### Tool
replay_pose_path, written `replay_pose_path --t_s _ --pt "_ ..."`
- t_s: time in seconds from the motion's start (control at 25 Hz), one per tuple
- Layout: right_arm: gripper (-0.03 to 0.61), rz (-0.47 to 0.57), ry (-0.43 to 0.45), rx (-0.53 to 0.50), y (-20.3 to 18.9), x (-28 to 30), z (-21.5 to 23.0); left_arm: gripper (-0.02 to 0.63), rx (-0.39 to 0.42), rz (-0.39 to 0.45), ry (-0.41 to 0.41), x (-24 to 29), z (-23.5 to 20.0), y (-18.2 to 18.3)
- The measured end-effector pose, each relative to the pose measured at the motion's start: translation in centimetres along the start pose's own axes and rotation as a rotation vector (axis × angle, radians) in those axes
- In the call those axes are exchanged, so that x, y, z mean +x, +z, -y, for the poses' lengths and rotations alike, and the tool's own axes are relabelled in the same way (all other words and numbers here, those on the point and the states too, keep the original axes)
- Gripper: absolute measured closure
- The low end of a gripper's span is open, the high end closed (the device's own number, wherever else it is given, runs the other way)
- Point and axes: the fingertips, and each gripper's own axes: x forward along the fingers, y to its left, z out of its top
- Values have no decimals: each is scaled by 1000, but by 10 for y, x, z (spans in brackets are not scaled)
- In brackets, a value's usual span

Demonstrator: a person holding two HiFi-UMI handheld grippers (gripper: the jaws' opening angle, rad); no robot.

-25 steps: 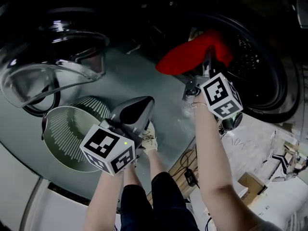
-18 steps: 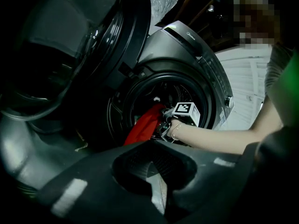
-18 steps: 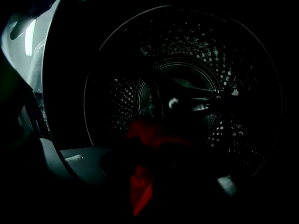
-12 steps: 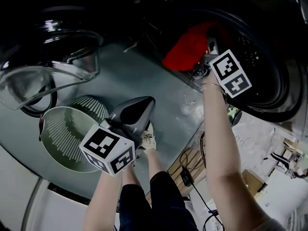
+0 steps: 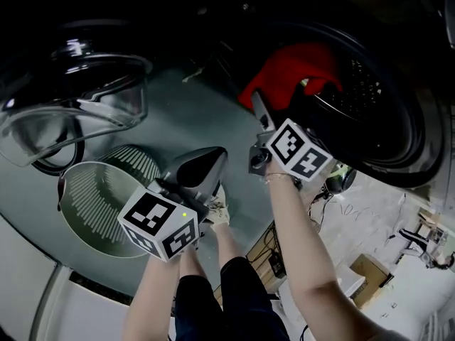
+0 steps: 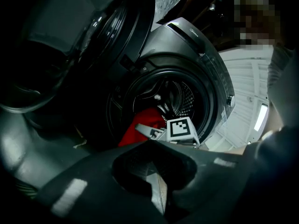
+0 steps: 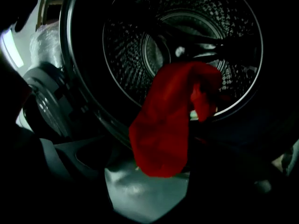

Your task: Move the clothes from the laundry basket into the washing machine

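Head view: red garment (image 5: pixel 284 73) draped over lip of washing machine drum (image 5: pixel 370 84), half out; my right gripper (image 5: pixel 257 109) just below it, the nearer one. Left gripper (image 5: pixel 202 165) low, by laundry basket (image 5: pixel 71 183)

Left gripper view: jaws clenched, nothing between

Right gripper view: jaws spread, released; garment straight ahead, long axis hanging down over lip. I'd push it inward next

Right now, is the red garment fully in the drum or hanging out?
Partly out. The red garment drapes over the drum's front rim, its lower end hanging outside; the upper end lies inside.
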Motion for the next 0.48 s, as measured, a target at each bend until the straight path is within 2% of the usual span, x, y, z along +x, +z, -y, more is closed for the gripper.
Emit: replay_pose_path --t_s 0.08,0.12,0.2,0.24,0.32,0.4,0.48 --pt "61 -33 -58 -40 -18 11 -1 612 1 2 -5 0 0 -1" --pt "101 -26 -111 -51 -19 12 4 612 3 3 -7 0 0 -2" --pt "244 -13 -214 -49 -18 9 20 612 8 3 -4 -3 -4 -1" --pt "355 -17 -239 -47 -17 9 26 612 9 3 0 -4 -6 0" --pt "516 -44 -227 -55 -17 10 30 612 7 2 4 -5 -8 1" --pt "529 -63 -190 -68 -16 11 29 612 7 6 1 -4 -8 0" --pt "534 -38 -155 -68 -7 8 25 612 6 2 -1 -3 -6 1"
